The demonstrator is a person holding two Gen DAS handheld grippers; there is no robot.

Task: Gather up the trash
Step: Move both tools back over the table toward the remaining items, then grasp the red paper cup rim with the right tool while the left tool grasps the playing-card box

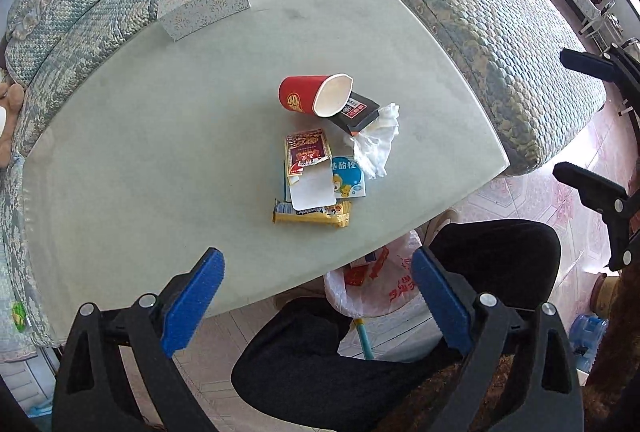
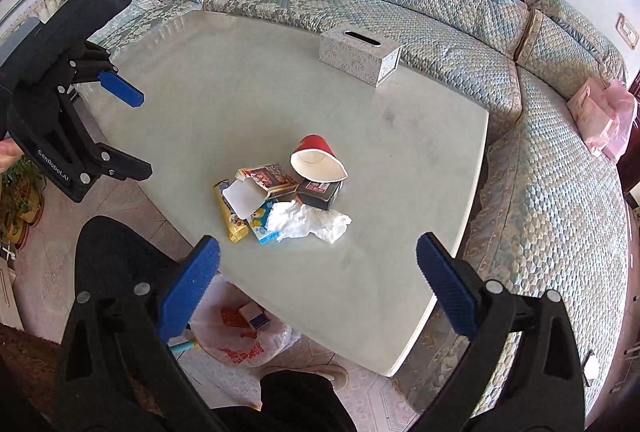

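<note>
Both my left gripper (image 1: 316, 304) and right gripper (image 2: 318, 284) hung with empty jaws wide; beside the tipped red cup (image 1: 310, 95), the tissue (image 1: 376, 143) risked tearing.

left hand-held gripper (image 1: 316, 302) wide, empty, right hand-held gripper (image 2: 318, 290) likewise

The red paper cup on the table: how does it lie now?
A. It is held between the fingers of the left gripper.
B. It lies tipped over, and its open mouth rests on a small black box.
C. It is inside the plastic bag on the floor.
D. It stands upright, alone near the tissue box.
B: the red paper cup lies tipped, its white mouth over the small black box in the trash pile.
</note>
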